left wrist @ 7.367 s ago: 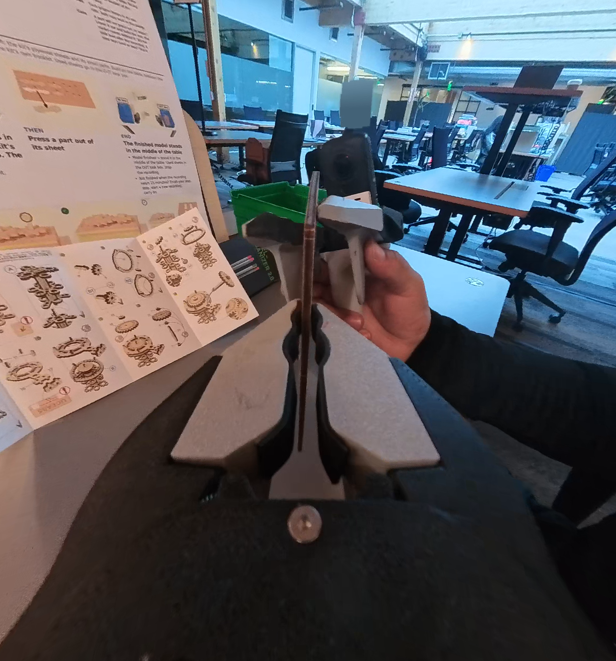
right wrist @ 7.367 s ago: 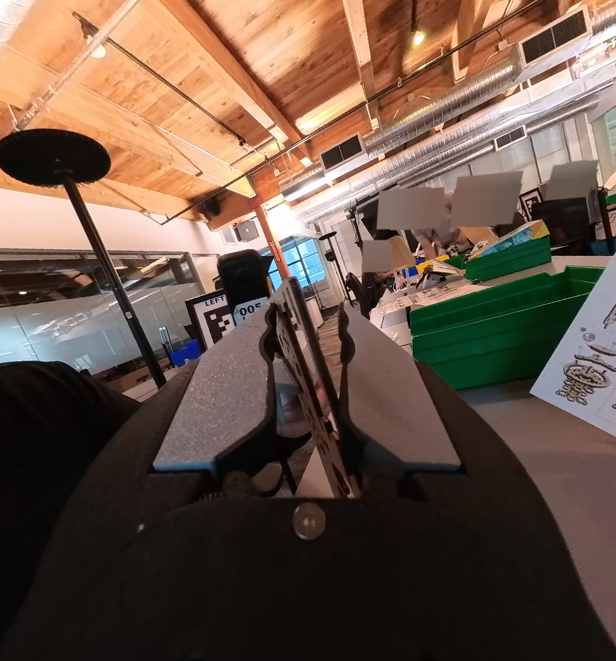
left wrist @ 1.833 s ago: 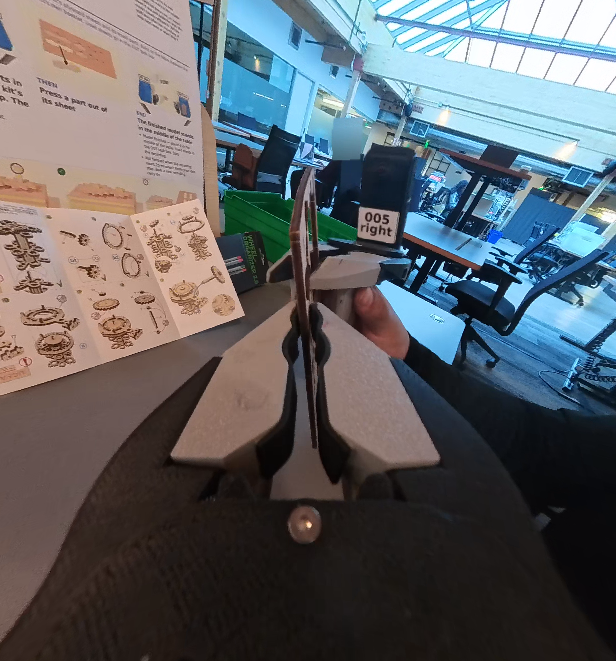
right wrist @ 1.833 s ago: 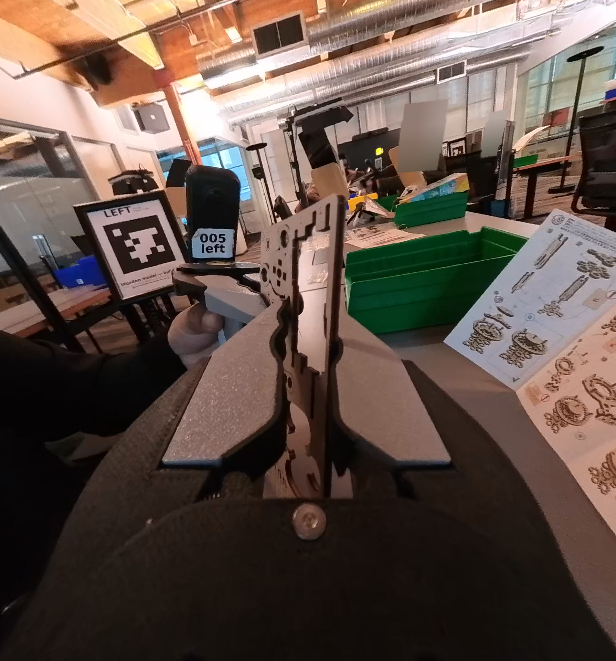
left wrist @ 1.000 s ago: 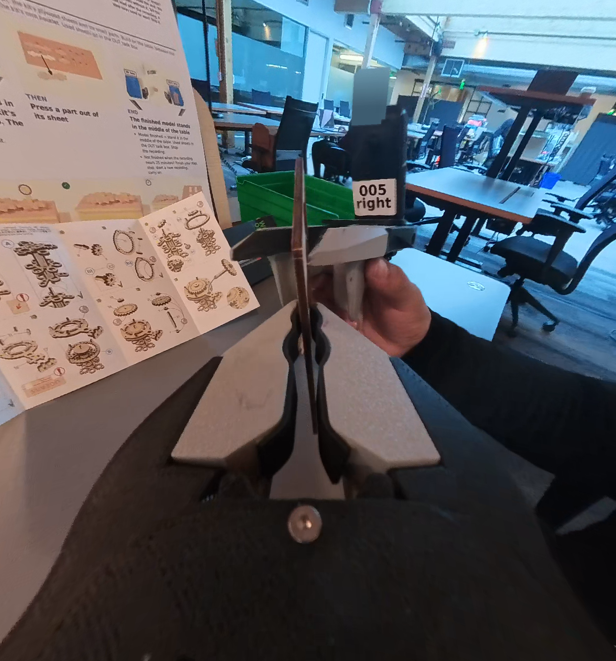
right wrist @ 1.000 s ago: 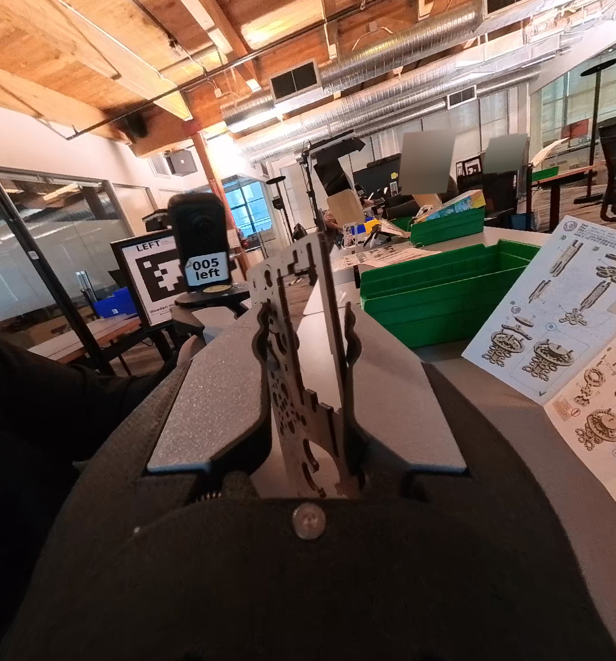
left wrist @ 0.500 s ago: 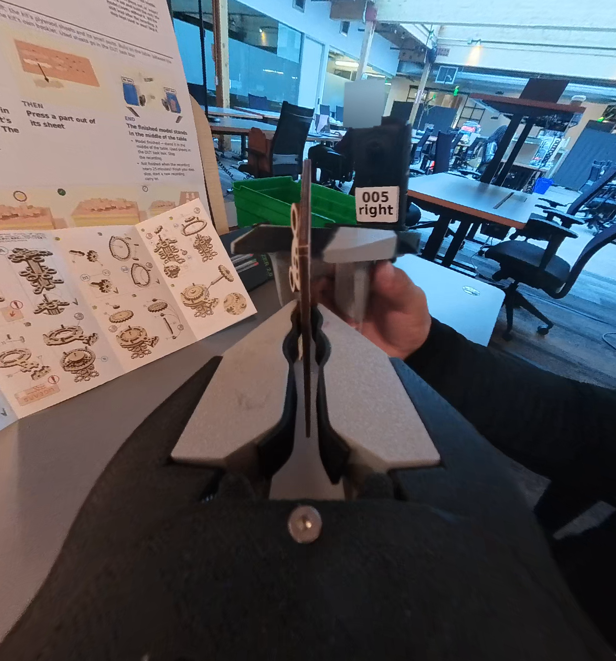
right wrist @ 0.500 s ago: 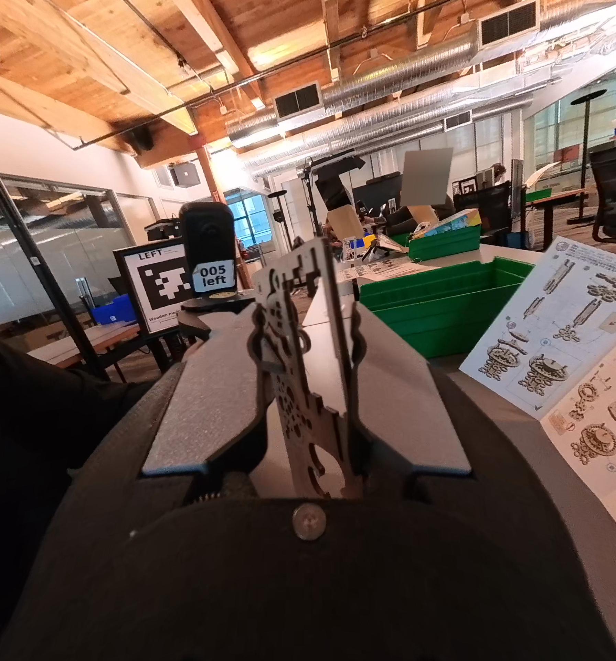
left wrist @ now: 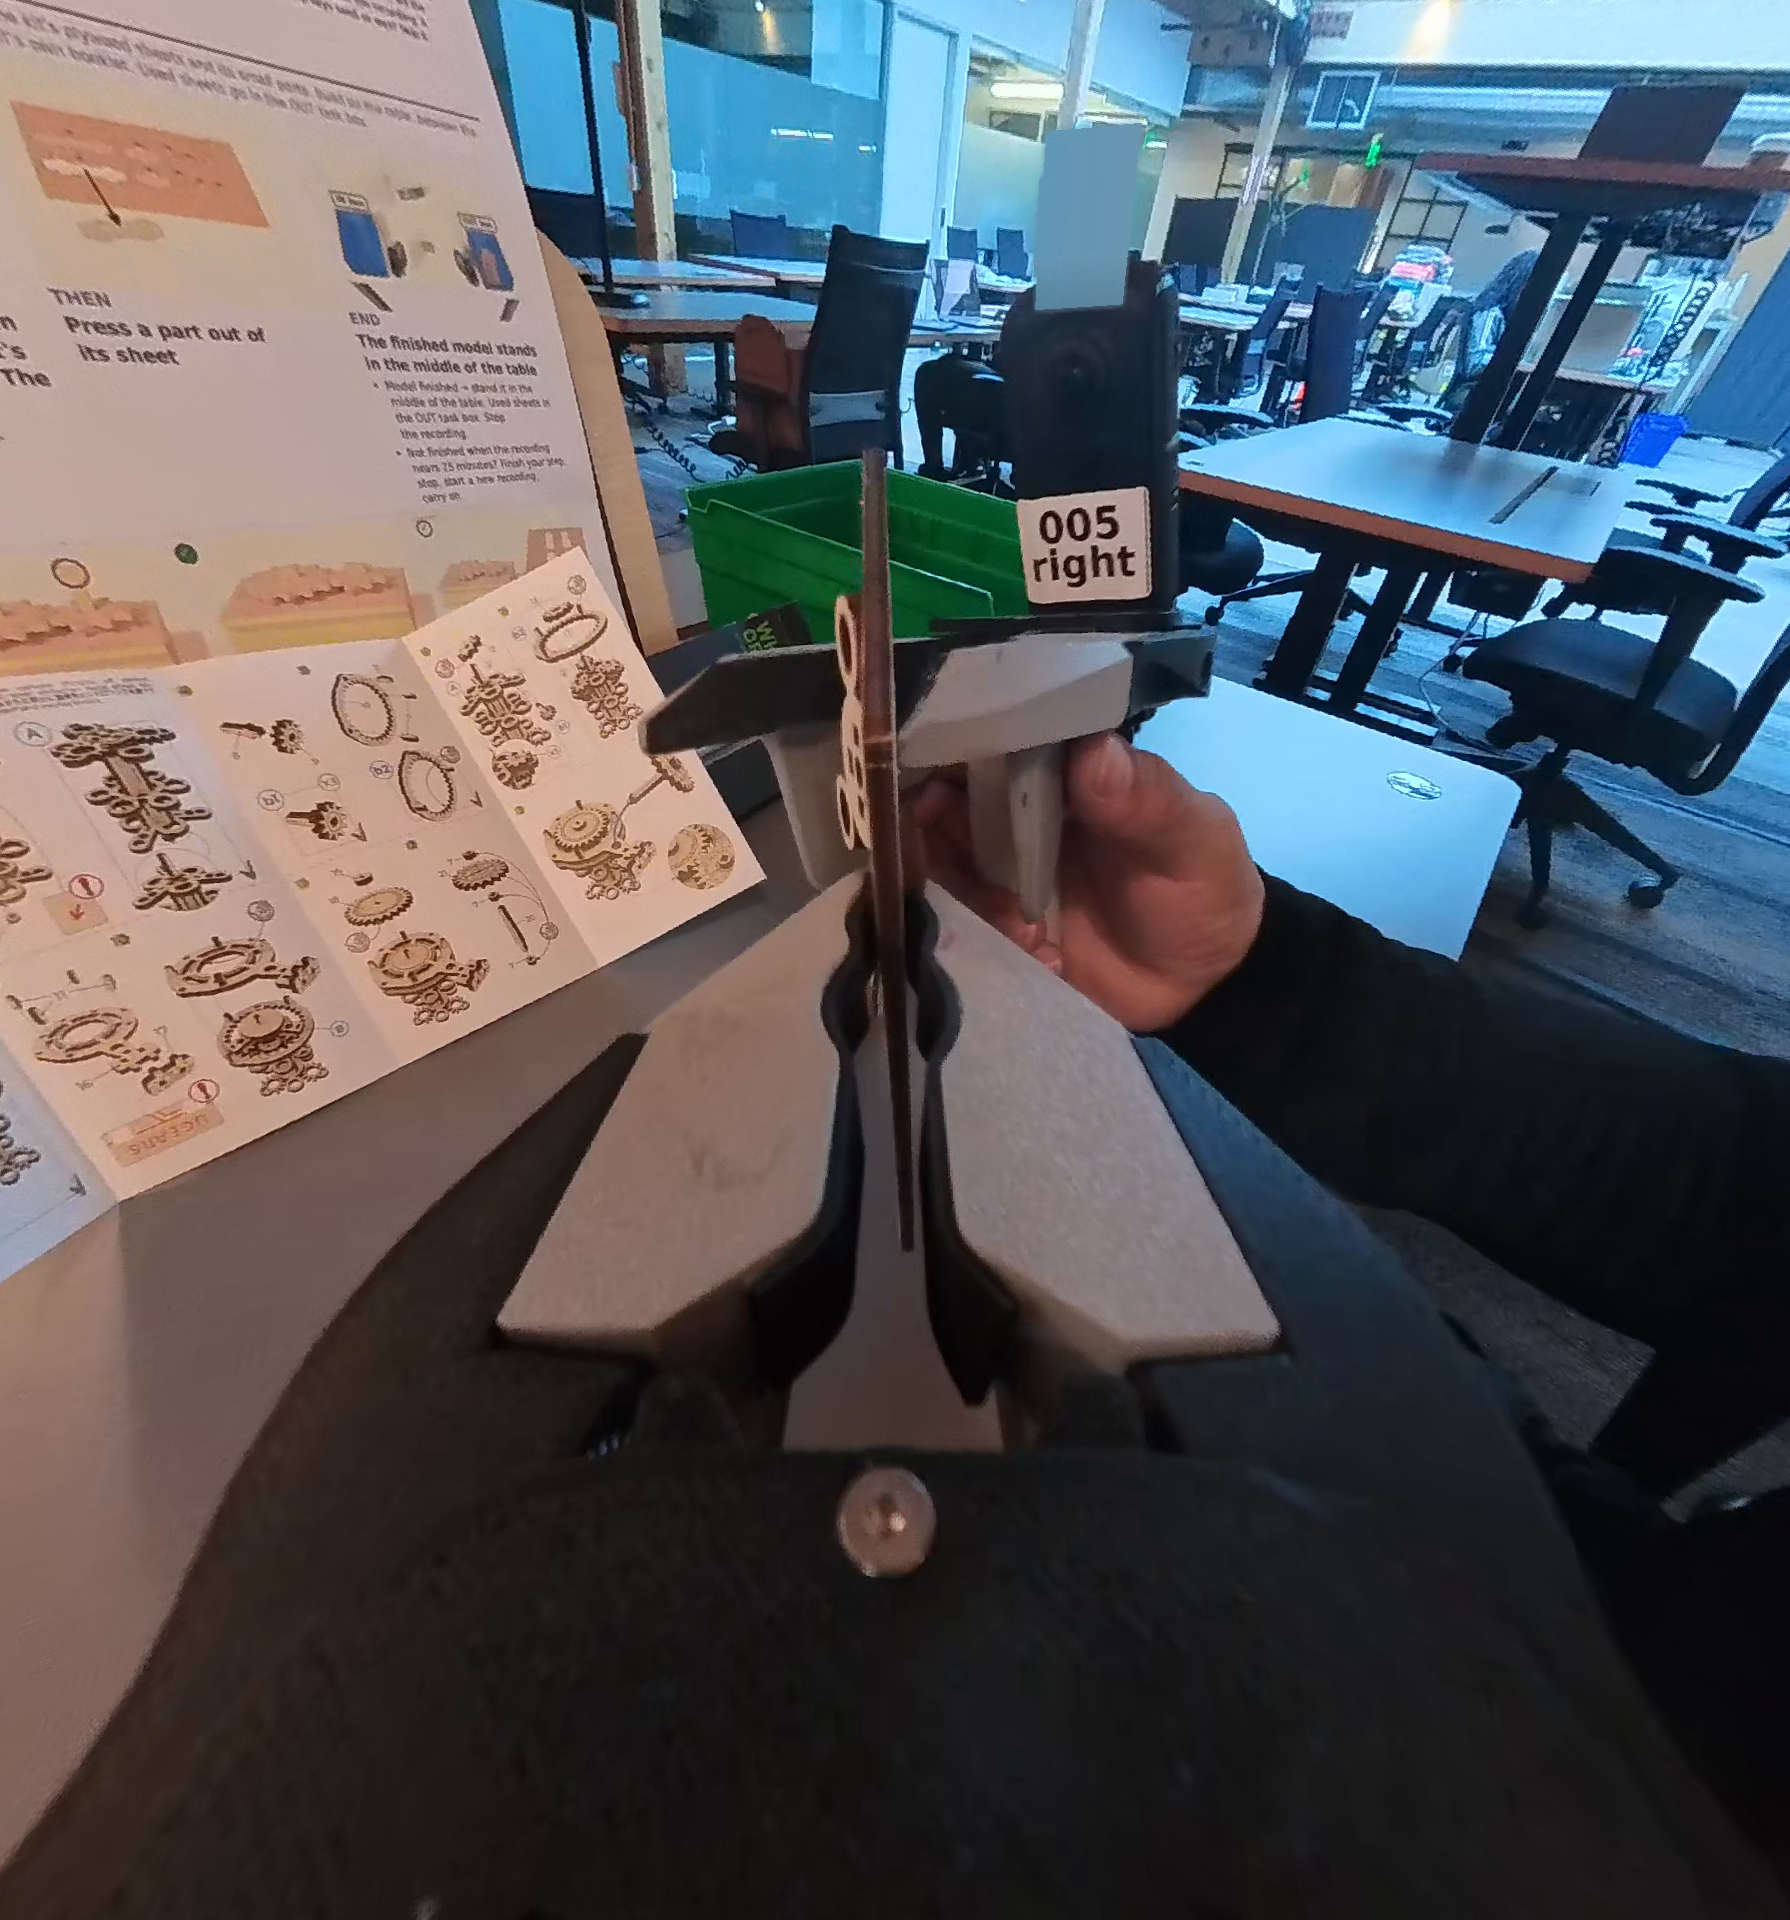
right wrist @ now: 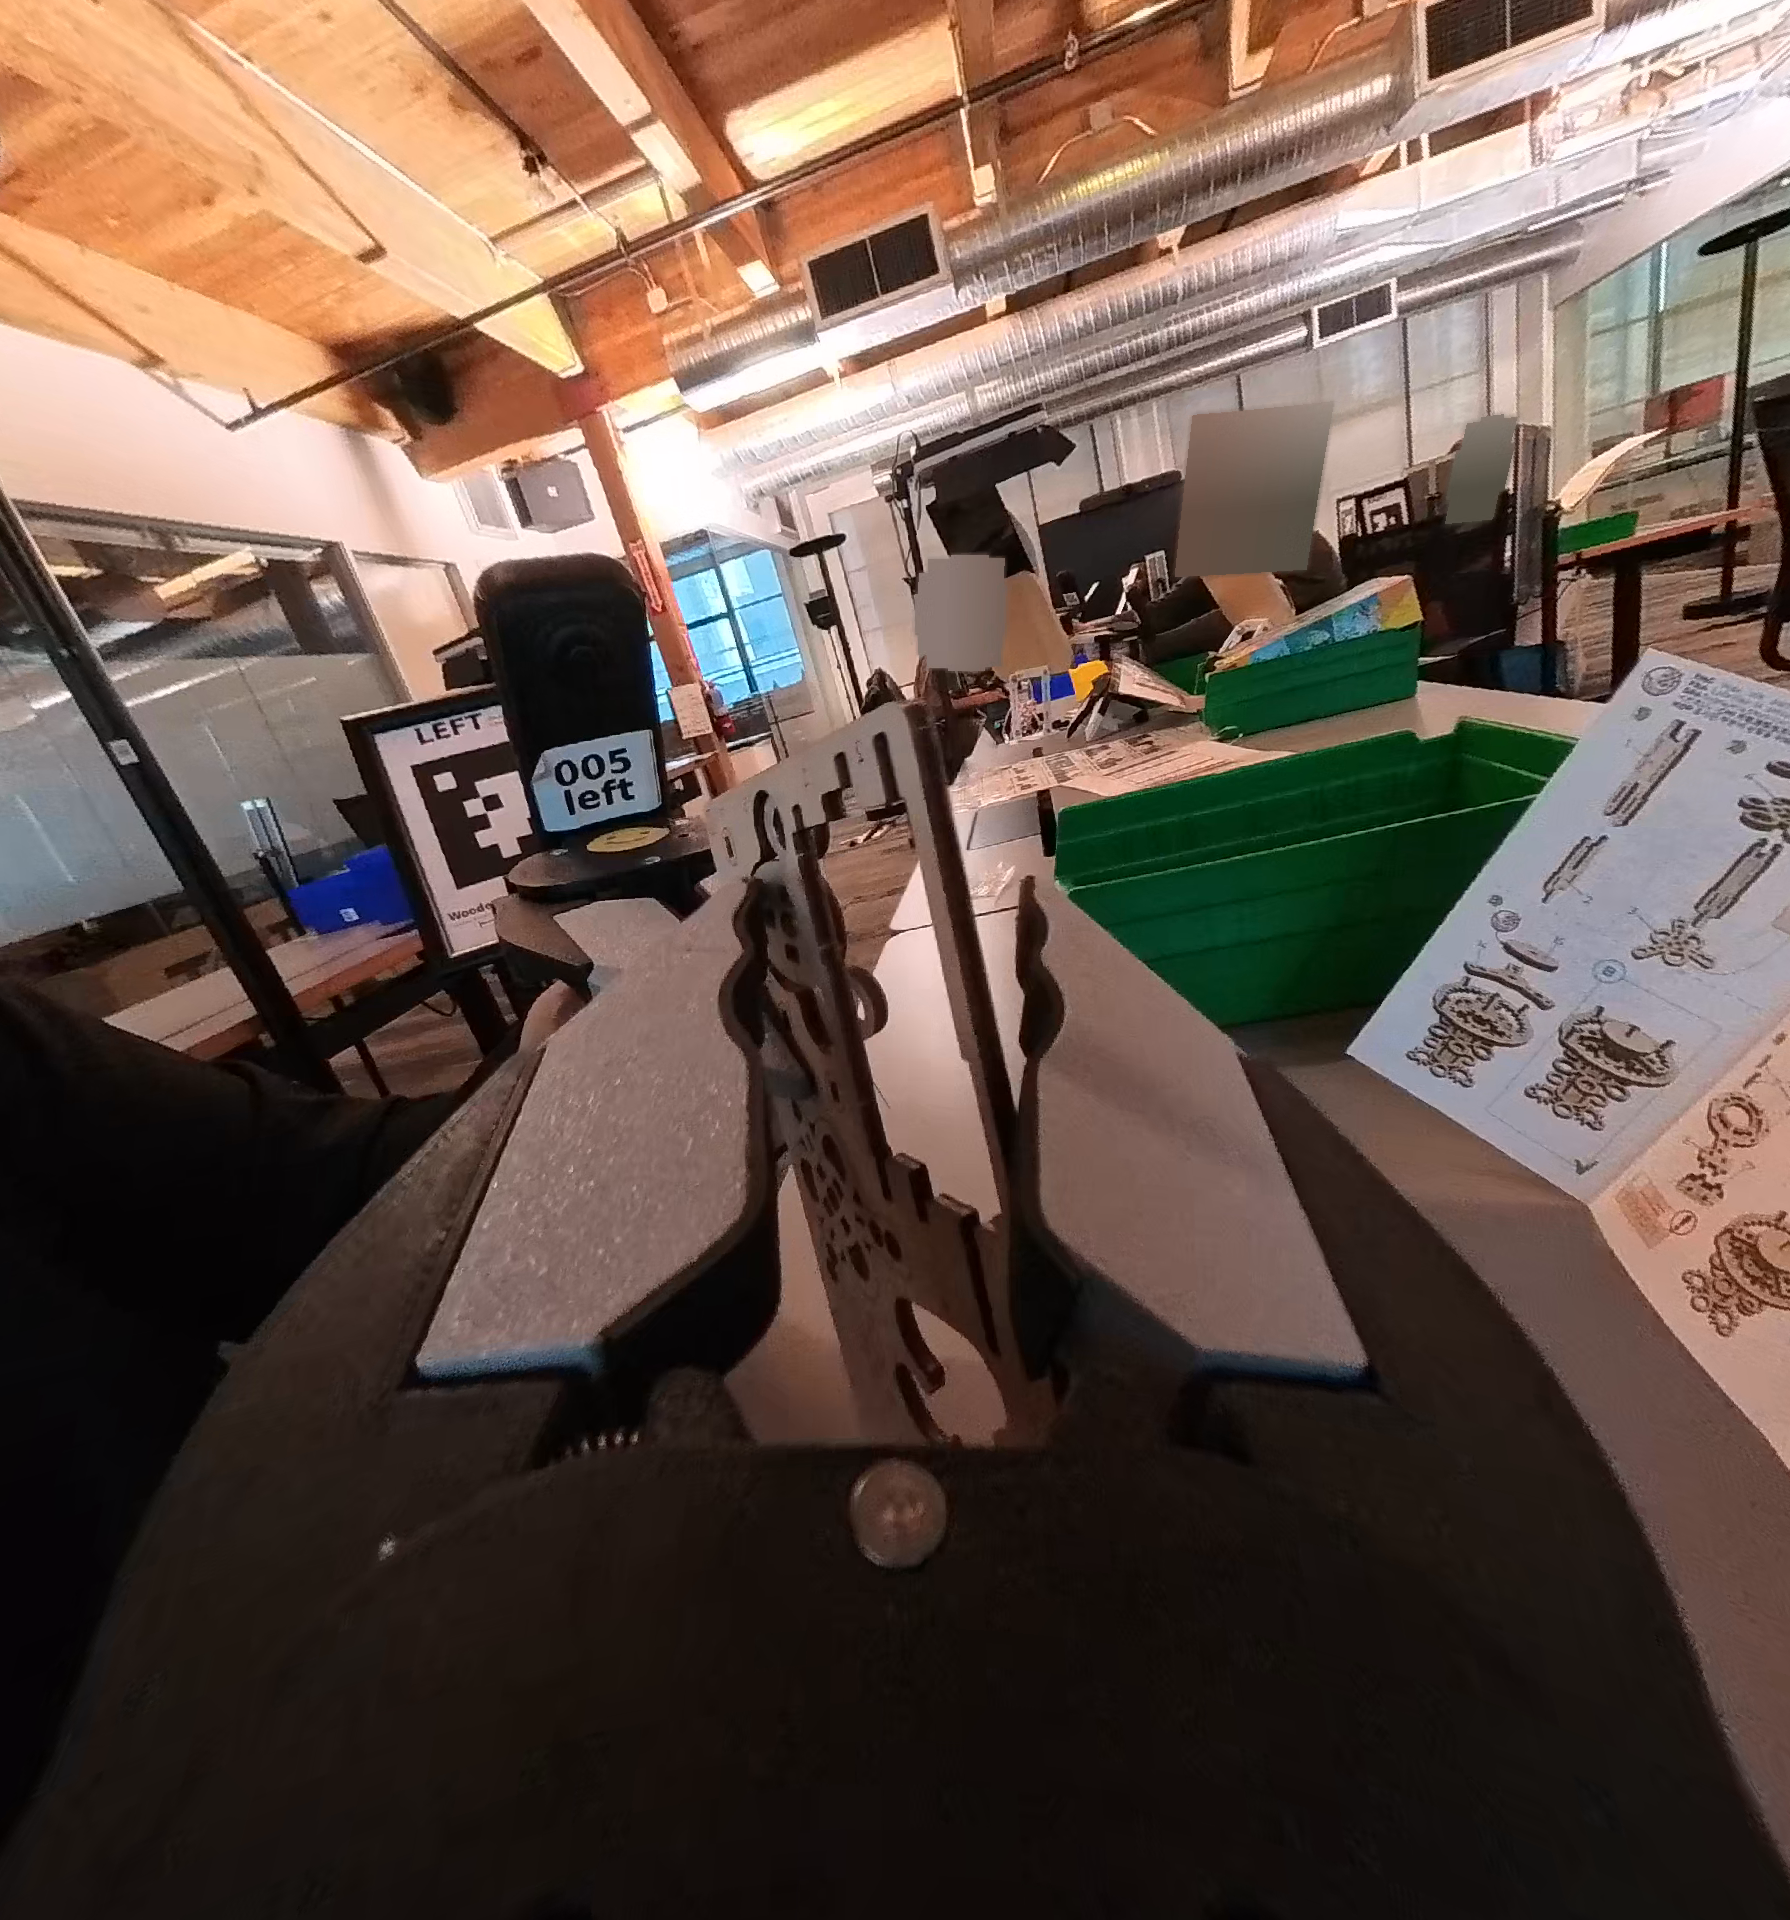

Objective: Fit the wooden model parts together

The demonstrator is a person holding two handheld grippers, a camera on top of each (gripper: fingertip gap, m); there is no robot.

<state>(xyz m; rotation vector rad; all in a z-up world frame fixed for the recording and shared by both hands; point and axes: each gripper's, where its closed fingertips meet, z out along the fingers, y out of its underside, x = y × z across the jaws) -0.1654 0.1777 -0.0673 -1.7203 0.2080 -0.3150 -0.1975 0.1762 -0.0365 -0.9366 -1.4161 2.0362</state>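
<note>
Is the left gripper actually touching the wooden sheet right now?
Touching. The left wrist view shows the left gripper shut on the wooden sheet, seen edge-on, both fingertips pressed against its faces with no gap.

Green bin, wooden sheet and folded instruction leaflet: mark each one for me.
green bin [right wrist: 1286, 894]: right wrist view, front wall.
wooden sheet [right wrist: 849, 1143]: right wrist view, perforated face between the fingers.
folded instruction leaflet [left wrist: 351, 831]: left wrist view, middle panel.
</note>
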